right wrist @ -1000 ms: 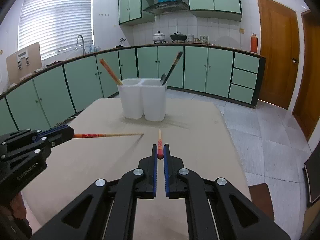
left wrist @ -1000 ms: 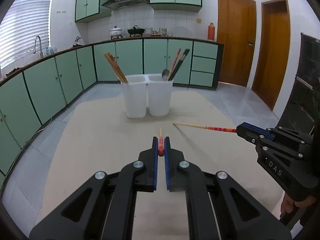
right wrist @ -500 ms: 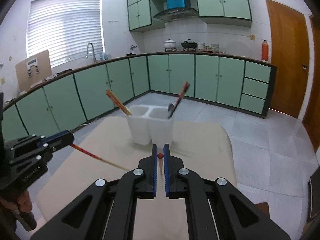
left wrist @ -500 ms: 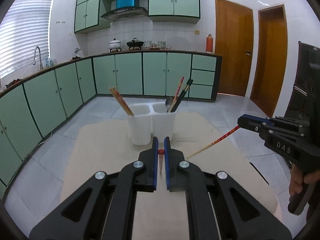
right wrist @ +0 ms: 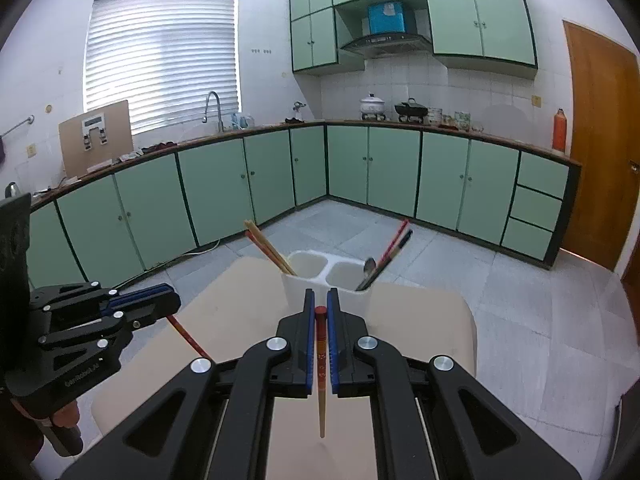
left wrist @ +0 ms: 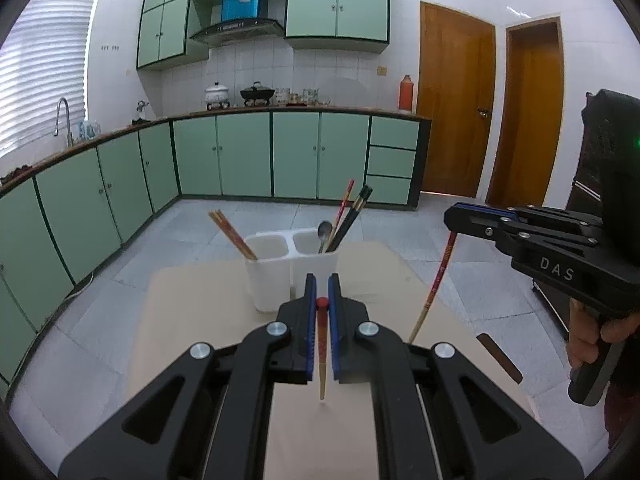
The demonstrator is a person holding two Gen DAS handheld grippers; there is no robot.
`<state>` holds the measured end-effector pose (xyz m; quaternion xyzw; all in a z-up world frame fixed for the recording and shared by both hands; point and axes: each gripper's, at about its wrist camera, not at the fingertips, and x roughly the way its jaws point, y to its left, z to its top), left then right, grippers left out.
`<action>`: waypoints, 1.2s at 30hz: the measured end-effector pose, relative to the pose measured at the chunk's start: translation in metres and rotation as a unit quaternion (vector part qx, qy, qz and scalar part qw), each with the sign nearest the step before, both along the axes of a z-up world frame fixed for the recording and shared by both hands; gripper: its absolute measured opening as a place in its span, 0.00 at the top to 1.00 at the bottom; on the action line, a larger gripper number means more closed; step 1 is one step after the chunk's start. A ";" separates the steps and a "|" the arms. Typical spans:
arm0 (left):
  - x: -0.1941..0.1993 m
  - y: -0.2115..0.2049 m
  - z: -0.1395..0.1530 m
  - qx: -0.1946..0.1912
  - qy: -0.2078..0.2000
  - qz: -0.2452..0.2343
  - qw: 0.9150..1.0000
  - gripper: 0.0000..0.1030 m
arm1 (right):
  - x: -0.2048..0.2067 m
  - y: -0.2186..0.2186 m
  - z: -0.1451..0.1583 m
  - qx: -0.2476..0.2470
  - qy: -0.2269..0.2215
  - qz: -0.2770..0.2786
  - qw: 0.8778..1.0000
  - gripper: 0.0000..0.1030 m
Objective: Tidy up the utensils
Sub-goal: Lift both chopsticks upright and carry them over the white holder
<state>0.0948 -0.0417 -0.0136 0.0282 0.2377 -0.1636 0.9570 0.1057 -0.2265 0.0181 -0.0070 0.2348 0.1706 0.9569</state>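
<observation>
My left gripper [left wrist: 322,302] is shut on a red-topped chopstick [left wrist: 321,354] that hangs point down above the beige table [left wrist: 192,320]. My right gripper [right wrist: 321,312] is shut on a second red chopstick [right wrist: 321,376], also point down. Each gripper shows in the other's view: the right one [left wrist: 454,216] with its chopstick [left wrist: 436,280], the left one [right wrist: 172,300] with its chopstick [right wrist: 188,338]. A white two-compartment holder [left wrist: 280,276] stands ahead on the table, also in the right wrist view [right wrist: 320,276]. Its left cup holds brown chopsticks [left wrist: 232,234]; its right cup holds a spoon [left wrist: 325,232] and dark and red chopsticks [left wrist: 352,212].
Green kitchen cabinets [left wrist: 240,156] and a counter with a sink tap [right wrist: 212,108] run around the room. Two wooden doors [left wrist: 456,108] are at the right. Grey tiled floor [right wrist: 520,320] surrounds the table. A dark chair edge [left wrist: 500,356] shows at the table's right.
Both grippers have risen and tipped, so the two chopsticks swung from lying level and pointing forward to hanging point down. The holder now sits lower and closer in both views.
</observation>
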 end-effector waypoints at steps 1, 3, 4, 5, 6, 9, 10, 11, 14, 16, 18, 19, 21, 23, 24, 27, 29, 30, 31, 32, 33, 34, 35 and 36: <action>0.000 0.000 0.002 0.000 -0.003 -0.001 1.000 0.95 | 0.001 0.001 0.003 0.000 -0.004 0.001 1.000 0.94; 0.002 0.000 0.007 -0.001 -0.010 -0.003 1.000 0.95 | 0.003 0.001 0.009 0.000 -0.010 0.003 1.000 0.94; 0.002 0.000 0.010 -0.002 -0.013 -0.003 1.000 0.95 | 0.005 0.002 0.013 0.002 -0.013 0.004 1.000 0.94; 0.004 0.000 0.012 -0.002 -0.017 -0.004 1.000 0.95 | 0.006 0.002 0.016 0.002 -0.016 0.006 1.000 0.94; 0.005 0.000 0.014 -0.002 -0.019 -0.004 1.000 0.95 | 0.008 0.003 0.019 0.002 -0.019 0.006 1.000 0.94; 0.012 -0.001 0.022 -0.005 -0.028 -0.004 1.000 0.95 | 0.015 0.005 0.027 0.004 -0.027 0.008 1.000 0.94; 0.015 0.000 0.026 -0.006 -0.032 -0.004 0.999 0.95 | 0.019 0.006 0.031 0.004 -0.030 0.008 1.000 0.94; 0.018 0.000 0.029 -0.007 -0.036 -0.003 0.999 0.95 | 0.021 0.006 0.034 0.004 -0.032 0.009 0.999 0.94; 0.026 0.001 0.041 -0.011 -0.050 -0.001 0.999 0.95 | 0.028 0.008 0.043 0.002 -0.043 0.011 0.999 0.94; 0.030 0.001 0.047 -0.013 -0.061 0.001 0.998 0.95 | 0.034 0.009 0.051 0.002 -0.052 0.011 0.999 0.94; 0.038 0.002 0.056 -0.018 -0.072 0.006 0.997 0.95 | 0.041 0.010 0.058 0.004 -0.060 0.010 0.998 0.94; 0.044 0.002 0.061 -0.022 -0.079 0.007 0.997 0.95 | 0.046 0.010 0.063 0.006 -0.066 0.009 0.998 0.94; 0.054 0.002 0.070 -0.027 -0.092 0.011 0.995 0.95 | 0.056 0.008 0.070 0.012 -0.072 0.007 0.997 0.94; 0.066 0.000 0.079 -0.031 -0.105 0.014 0.994 0.95 | 0.067 0.008 0.078 0.020 -0.080 0.004 0.997 0.94; 0.072 -0.002 0.083 -0.033 -0.109 0.016 0.993 0.95 | 0.074 0.008 0.083 0.023 -0.085 0.001 0.996 0.94; 0.092 -0.005 0.094 -0.038 -0.124 0.022 0.991 0.95 | 0.095 0.006 0.092 0.027 -0.097 -0.010 0.995 0.94; 0.108 -0.007 0.099 -0.042 -0.134 0.028 0.990 0.95 | 0.109 0.007 0.094 0.027 -0.100 -0.017 0.994 0.94; 0.115 -0.007 0.099 -0.042 -0.136 0.030 0.989 0.95 | 0.117 0.007 0.094 0.027 -0.100 -0.019 0.994 0.94; 0.123 -0.008 0.099 -0.042 -0.137 0.033 0.989 0.95 | 0.124 0.007 0.093 0.028 -0.098 -0.021 0.995 0.94; 0.134 -0.009 0.095 -0.042 -0.137 0.039 0.989 0.95 | 0.133 0.006 0.090 0.031 -0.097 -0.023 0.994 0.94; 0.143 -0.010 0.092 -0.040 -0.135 0.043 0.989 0.95 | 0.142 0.006 0.085 0.035 -0.095 -0.023 0.995 0.94; 0.151 -0.010 0.088 -0.039 -0.133 0.047 0.989 0.95 | 0.146 0.006 0.082 0.037 -0.092 -0.024 0.995 0.94; 0.160 -0.010 0.083 -0.038 -0.129 0.051 0.990 0.95 | 0.153 0.006 0.077 0.038 -0.087 -0.026 0.995 0.94; 0.166 -0.009 0.079 -0.039 -0.125 0.052 0.990 0.95 | 0.160 0.006 0.071 0.036 -0.082 -0.027 0.996 0.94</action>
